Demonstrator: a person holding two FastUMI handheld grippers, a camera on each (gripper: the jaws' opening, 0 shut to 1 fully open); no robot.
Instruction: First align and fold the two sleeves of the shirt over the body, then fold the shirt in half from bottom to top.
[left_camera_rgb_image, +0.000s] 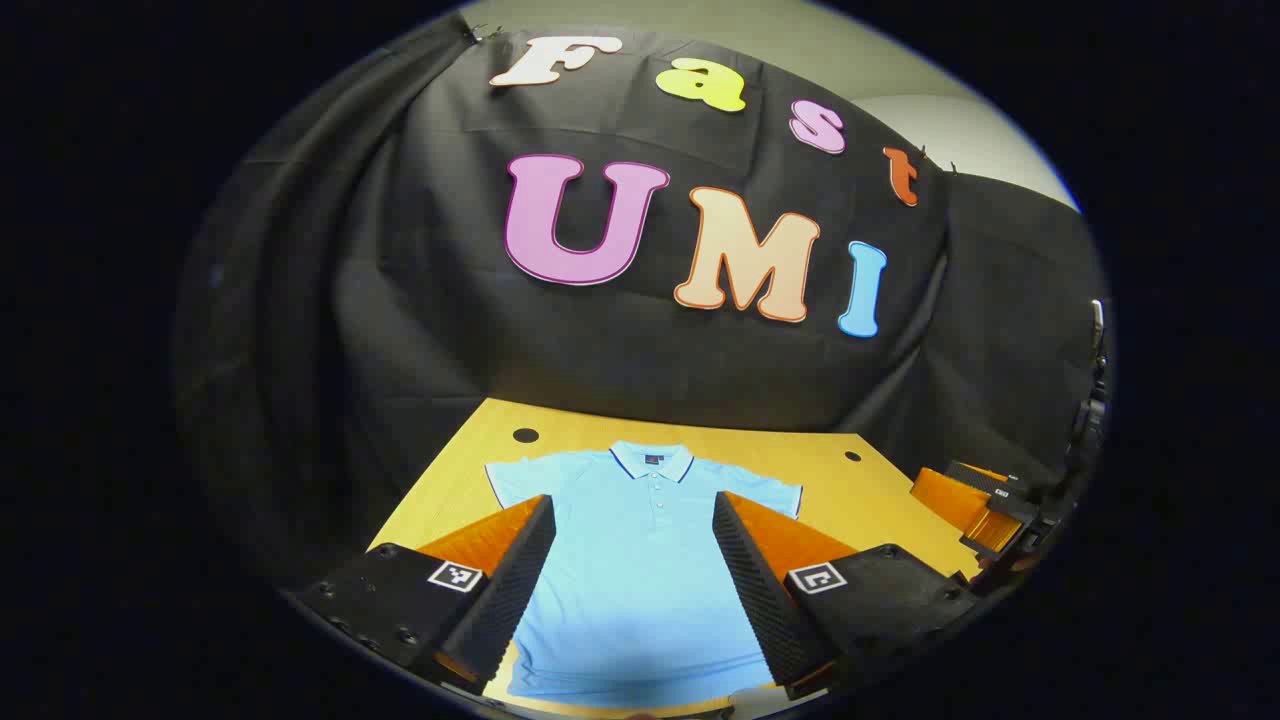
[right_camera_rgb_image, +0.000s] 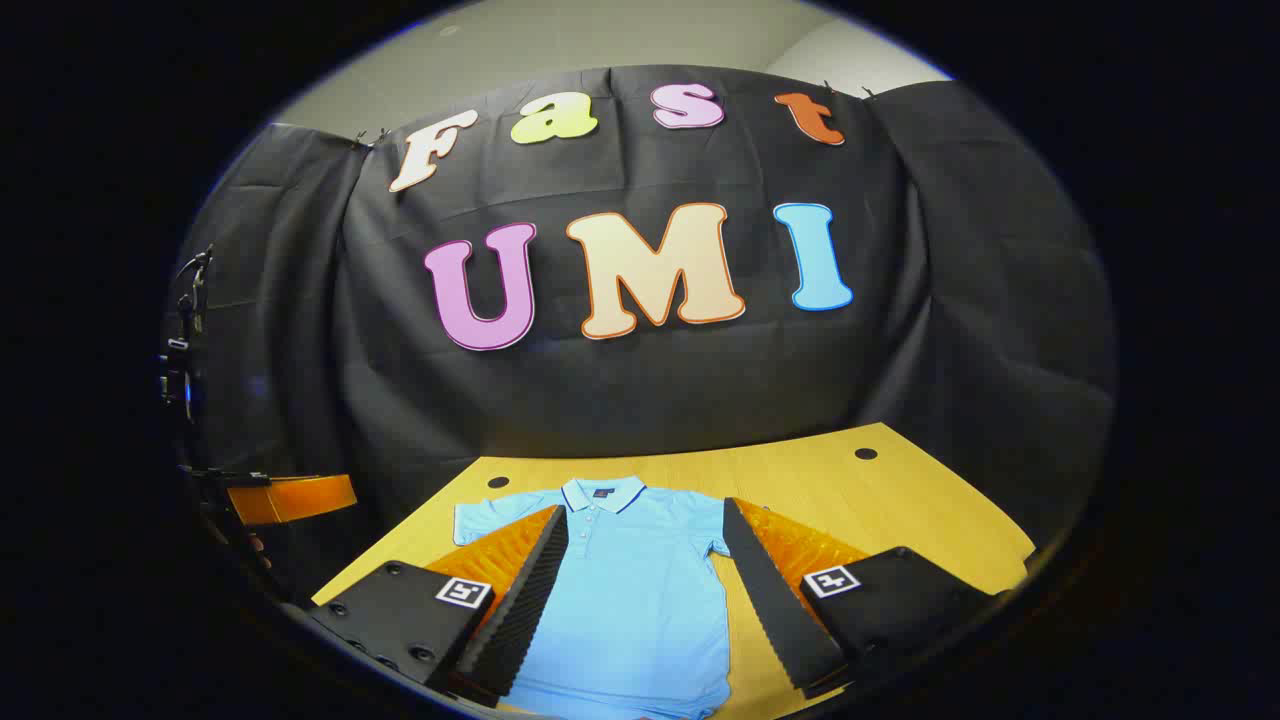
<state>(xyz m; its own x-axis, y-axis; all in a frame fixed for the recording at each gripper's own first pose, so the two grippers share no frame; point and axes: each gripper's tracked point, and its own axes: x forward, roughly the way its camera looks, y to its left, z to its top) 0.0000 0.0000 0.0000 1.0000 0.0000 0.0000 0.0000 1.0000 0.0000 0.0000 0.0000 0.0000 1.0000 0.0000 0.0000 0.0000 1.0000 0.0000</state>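
Your left claw (left_camera_rgb_image: 635, 560) hangs with its jaws spread wide above the light blue shirt (left_camera_rgb_image: 640, 560), and your right claw (right_camera_rgb_image: 645, 590) is parted just as wide, neither one touching cloth. You have the shirt lying flat and face up on the wooden surface (left_camera_rgb_image: 860, 490), collar toward the far edge, both short sleeves spread out, hem near the near edge. You have bare wood along the far edge and beside each sleeve.
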